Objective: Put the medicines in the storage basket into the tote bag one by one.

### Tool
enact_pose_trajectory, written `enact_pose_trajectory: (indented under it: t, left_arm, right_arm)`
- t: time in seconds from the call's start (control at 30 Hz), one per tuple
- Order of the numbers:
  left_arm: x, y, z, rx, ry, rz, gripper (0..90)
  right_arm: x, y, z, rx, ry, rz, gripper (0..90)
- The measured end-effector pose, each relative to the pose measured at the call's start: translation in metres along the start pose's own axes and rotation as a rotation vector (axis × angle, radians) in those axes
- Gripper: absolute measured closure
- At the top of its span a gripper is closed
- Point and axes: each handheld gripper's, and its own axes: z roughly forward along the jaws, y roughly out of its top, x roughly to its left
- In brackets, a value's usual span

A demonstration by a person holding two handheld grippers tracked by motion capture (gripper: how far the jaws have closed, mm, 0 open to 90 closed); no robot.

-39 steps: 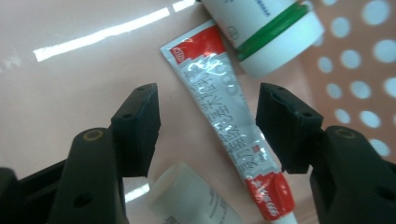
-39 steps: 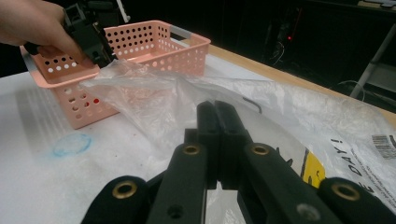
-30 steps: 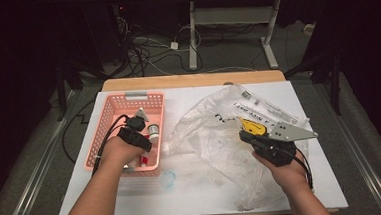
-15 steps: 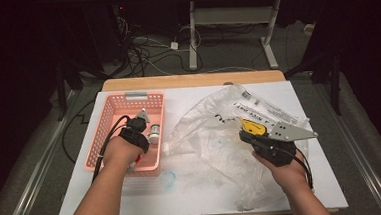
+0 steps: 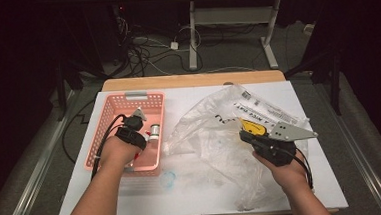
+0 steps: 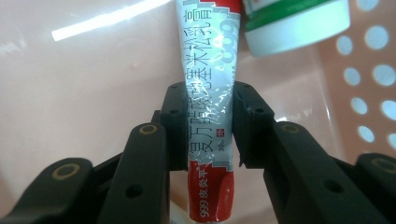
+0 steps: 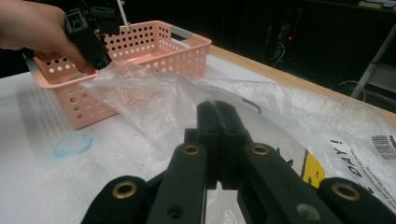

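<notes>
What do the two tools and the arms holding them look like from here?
Both tools, left and right, are black, with jointed black linkages fixed by brass-ringed pivots and flat rectangular pads. The right carries a grey three-cornered plate with small holes. Black cables trail from each. Forearms are bare, no sleeves or gloves.

High view: fixed above the near table edge, facing forward and down, well back from the pink basket (image 5: 130, 133). Left gripper view: riding the left gripper (image 6: 208, 122), aimed down into that basket's floor, very close, ointment tube (image 6: 210, 93) between its jaws. Right gripper view: low over the table, looking level across the clear plastic bag (image 7: 196, 100) toward the basket (image 7: 135, 51). Shared by all three: the basket.
</notes>
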Motion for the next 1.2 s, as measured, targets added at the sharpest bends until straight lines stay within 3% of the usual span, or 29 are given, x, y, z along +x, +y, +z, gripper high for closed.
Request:
enact_pose_trajectory:
  t: [0.2, 0.47, 0.87, 1.0, 1.2]
  left_arm:
    - [0.007, -0.005, -0.011, -0.09, -0.005, -0.006, 67.3]
    - [0.004, -0.009, -0.022, -0.223, -0.006, 0.017, 67.3]
    - [-0.003, -0.016, -0.025, -0.339, -0.038, 0.07, 67.3]
    - [-0.005, -0.02, -0.028, -0.355, -0.057, 0.087, 67.3]
    - [-0.006, -0.029, -0.038, -0.401, -0.098, 0.085, 67.3]
  right_arm:
    - [0.001, 0.0, 0.001, 0.0, 0.001, -0.001, 90.0]
    - [0.001, 0.0, 0.0, 0.001, -0.001, -0.002, 90.0]
    - [0.0, -0.001, 0.0, 0.001, -0.003, -0.002, 90.0]
    - [0.0, -0.002, 0.001, 0.002, -0.001, -0.006, 90.0]
    - [0.0, -0.002, 0.001, 0.001, -0.001, -0.006, 90.0]
